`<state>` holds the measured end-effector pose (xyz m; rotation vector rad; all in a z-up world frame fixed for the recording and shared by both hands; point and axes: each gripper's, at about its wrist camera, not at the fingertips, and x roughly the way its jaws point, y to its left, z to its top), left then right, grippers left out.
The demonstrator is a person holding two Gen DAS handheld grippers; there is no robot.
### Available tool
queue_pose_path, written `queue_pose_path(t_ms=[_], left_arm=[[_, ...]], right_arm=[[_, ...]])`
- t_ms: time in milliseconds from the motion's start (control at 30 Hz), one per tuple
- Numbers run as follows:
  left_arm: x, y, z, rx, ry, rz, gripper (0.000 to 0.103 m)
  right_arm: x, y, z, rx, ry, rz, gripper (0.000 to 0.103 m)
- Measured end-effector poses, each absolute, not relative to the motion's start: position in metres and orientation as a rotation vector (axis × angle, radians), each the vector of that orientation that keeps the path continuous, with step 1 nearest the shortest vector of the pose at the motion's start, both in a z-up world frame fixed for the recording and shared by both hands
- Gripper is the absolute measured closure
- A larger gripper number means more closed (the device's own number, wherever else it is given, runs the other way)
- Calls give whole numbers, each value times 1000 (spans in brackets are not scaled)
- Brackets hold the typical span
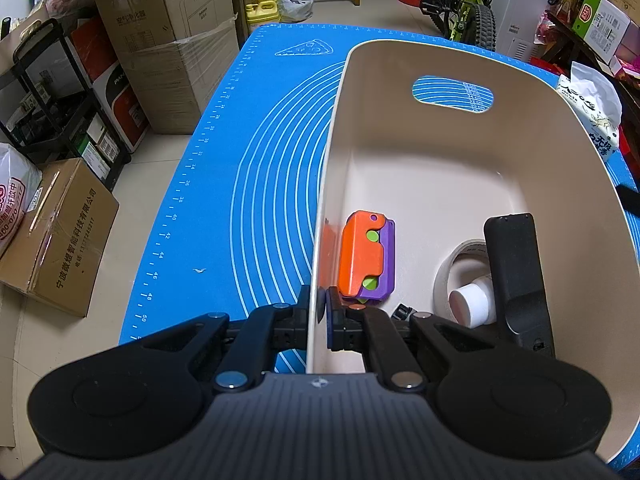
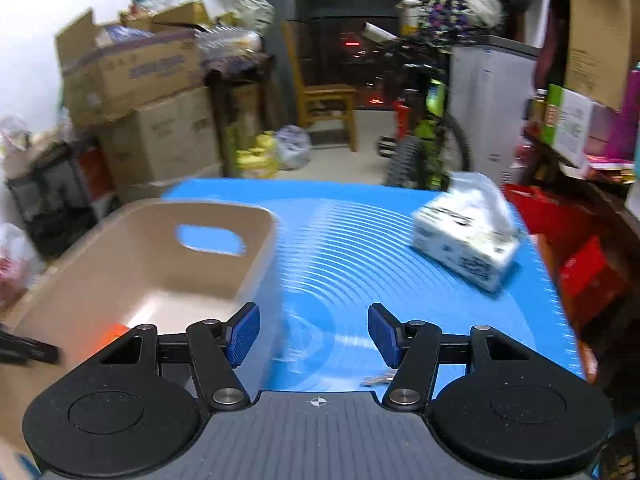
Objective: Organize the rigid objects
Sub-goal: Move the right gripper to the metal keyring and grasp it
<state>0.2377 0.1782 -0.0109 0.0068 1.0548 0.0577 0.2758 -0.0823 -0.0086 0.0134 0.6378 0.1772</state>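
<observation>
A beige plastic bin (image 1: 420, 136) stands on the blue mat (image 1: 240, 160). My left gripper (image 1: 318, 312) is shut on the bin's left wall near its front corner. Inside lie an orange and purple toy (image 1: 366, 258), a roll of beige tape (image 1: 460, 264), a small white bottle (image 1: 474, 304) and a black remote (image 1: 518, 280). In the blurred right wrist view my right gripper (image 2: 314, 334) is open and empty above the mat (image 2: 360, 248), just right of the bin (image 2: 152, 256). An orange patch of the toy (image 2: 114, 334) shows in the bin.
A tissue pack (image 2: 468, 236) lies on the mat's far right; it also shows in the left wrist view (image 1: 596, 112). Cardboard boxes (image 1: 168, 48) and a black rack (image 1: 60, 92) stand left of the table. A bicycle (image 1: 464, 4) and a chair (image 2: 324, 96) are beyond it.
</observation>
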Motion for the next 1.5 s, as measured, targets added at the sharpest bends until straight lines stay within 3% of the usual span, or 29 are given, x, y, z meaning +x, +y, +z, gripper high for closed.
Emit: queue_pose_path(t_ms=[367,1067,1100,1133,1167,1267,1333,1500], left_arm=[[237,179,-11,10,1054,58,95],[238,180,-13,16,1055,60,95],[238,181,-13,16,1055,60,95],[238,180,-13,16,1055,60,95],[238,181,-13,15,1055,60,95],[238,181,-13,16,1055,60,95],[238,180,-13,16,1055,60,95],[238,179,-13,15,1055,60,95]], right_arm=[[303,-109,-59,-59,658,89,36],[327,-119,-100,-114,750,98,40],[328,-120,-100,-103,751,97,42],[328,-121,-100,-92,752,106,57],[328,-121,-100,-79,755,118,62],[326,-122,-99,-66,748,117,66],[322,-124,-97,-52,733,136,87],[320,-126,-94,-54,710,97,88]])
